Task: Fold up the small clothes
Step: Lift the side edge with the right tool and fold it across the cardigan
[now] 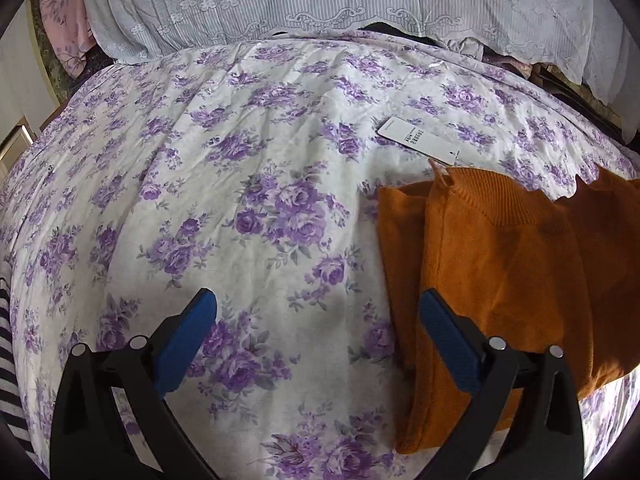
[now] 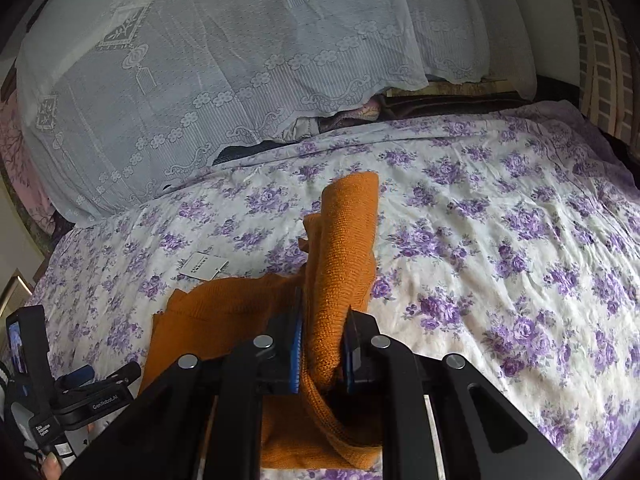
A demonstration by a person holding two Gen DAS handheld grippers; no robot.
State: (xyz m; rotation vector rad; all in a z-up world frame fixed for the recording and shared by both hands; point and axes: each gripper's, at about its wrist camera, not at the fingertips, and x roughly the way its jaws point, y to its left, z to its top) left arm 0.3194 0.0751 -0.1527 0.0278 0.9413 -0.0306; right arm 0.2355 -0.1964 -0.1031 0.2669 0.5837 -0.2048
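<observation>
An orange knit sweater lies partly folded on the purple-flowered bedsheet, at the right of the left wrist view, with a white paper tag beyond its collar. My left gripper is open and empty, just left of the sweater's edge. My right gripper is shut on a bunched fold of the sweater, which rises between its blue pads. The rest of the sweater spreads to the left beneath it. The left gripper also shows at the lower left of the right wrist view.
A white lace cover drapes over bedding at the back of the bed. Pink fabric sits at the far left. A striped cloth lies at the left edge. The tag also shows in the right wrist view.
</observation>
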